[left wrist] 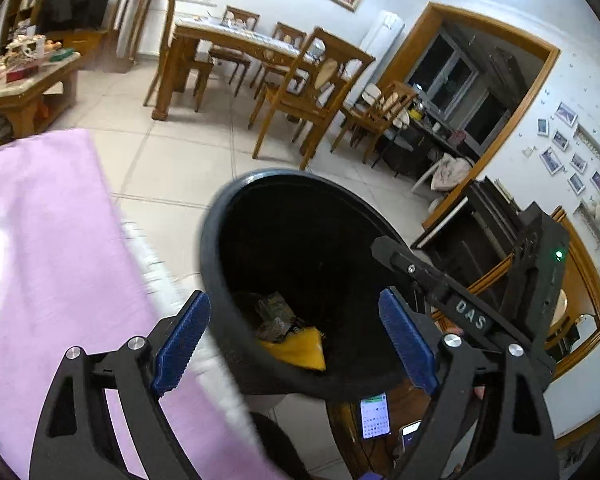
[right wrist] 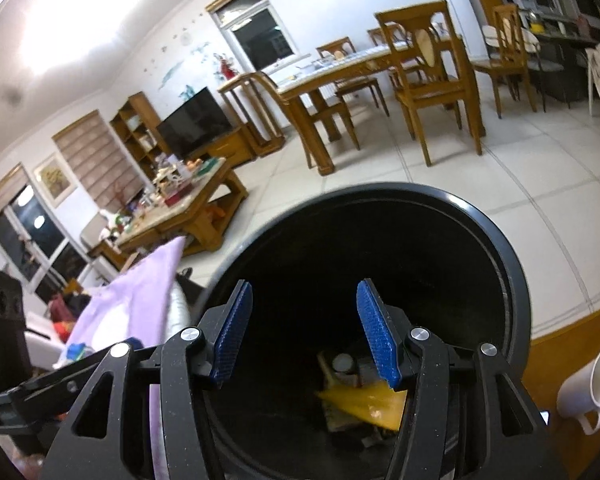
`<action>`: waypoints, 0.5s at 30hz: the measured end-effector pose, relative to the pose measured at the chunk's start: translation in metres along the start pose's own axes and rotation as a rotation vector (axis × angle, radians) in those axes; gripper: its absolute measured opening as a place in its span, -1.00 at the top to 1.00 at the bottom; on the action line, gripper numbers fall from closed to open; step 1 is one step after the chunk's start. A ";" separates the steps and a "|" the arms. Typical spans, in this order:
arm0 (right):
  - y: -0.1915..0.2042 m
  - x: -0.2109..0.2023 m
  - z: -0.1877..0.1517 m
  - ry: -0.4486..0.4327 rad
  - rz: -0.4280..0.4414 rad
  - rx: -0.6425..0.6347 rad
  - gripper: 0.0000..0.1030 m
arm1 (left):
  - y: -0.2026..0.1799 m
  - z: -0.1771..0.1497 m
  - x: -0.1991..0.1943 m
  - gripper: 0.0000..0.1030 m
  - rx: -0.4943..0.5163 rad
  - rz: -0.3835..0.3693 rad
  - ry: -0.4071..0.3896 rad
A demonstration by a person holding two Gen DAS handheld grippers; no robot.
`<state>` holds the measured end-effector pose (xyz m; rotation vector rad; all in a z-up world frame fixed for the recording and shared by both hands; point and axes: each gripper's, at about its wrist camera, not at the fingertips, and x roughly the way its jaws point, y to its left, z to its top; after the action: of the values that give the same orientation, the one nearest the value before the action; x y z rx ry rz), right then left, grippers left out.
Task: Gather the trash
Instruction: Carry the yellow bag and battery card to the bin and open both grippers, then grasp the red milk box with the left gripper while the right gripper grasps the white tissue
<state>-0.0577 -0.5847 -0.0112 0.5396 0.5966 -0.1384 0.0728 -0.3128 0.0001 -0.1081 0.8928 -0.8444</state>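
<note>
On the far left we see a lilac cloth (left wrist: 52,240) spread over the near surface, its edge running down toward the left gripper (left wrist: 296,340), whose blue pads (left wrist: 182,346) stand spread wide with nothing pinched between them; its left finger hangs over the cloth's edge and its right finger over the bin's mouth. Just to the right of the cloth sits the black trash bin (left wrist: 216,240), round and open-topped, on the pale tiled floor (left wrist: 172,164). Down at its bottom lies the collected trash: a yellow wrapper (left wrist: 300,350) with a crumpled printed packet (left wrist: 274,314) just behind it, touching. Further right, the right gripper (right wrist: 306,332) hovers over the same bin's mouth, its fingers parted and empty, and in its own view the yellow wrapper shows below its right pad. On the left wrist view that gripper's black body crosses the bin's right rim. To the right of the bin, a white mug (right wrist: 596,384) lies tilted on a wooden surface, apart from the bin
</note>
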 end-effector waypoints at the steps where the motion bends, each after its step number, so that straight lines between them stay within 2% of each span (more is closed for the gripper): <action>1: 0.007 -0.001 0.000 -0.001 0.006 -0.011 -0.07 | 0.007 -0.001 -0.011 -0.67 -0.009 0.008 -0.015; 6: 0.071 -0.002 -0.002 0.021 0.079 -0.097 -0.07 | 0.051 -0.014 -0.070 -0.67 -0.068 0.082 -0.087; 10: 0.139 0.008 -0.015 0.081 0.170 -0.194 -0.07 | 0.104 -0.033 -0.134 -0.67 -0.115 0.204 -0.165; 11: 0.158 0.011 -0.018 0.100 0.196 -0.219 -0.12 | 0.115 -0.037 -0.148 -0.67 -0.124 0.235 -0.178; 12: 0.182 0.016 -0.025 0.132 0.239 -0.255 -0.28 | 0.126 -0.041 -0.161 -0.67 -0.133 0.265 -0.192; 13: 0.200 0.019 -0.029 0.155 0.269 -0.277 -0.34 | 0.141 -0.049 -0.179 -0.67 -0.146 0.305 -0.210; 15: 0.248 0.028 -0.044 0.218 0.349 -0.352 -0.37 | 0.164 -0.059 -0.204 -0.67 -0.161 0.366 -0.231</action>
<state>0.0121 -0.3490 0.0521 0.3101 0.7113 0.3548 0.0612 -0.0461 0.0253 -0.1732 0.7324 -0.4087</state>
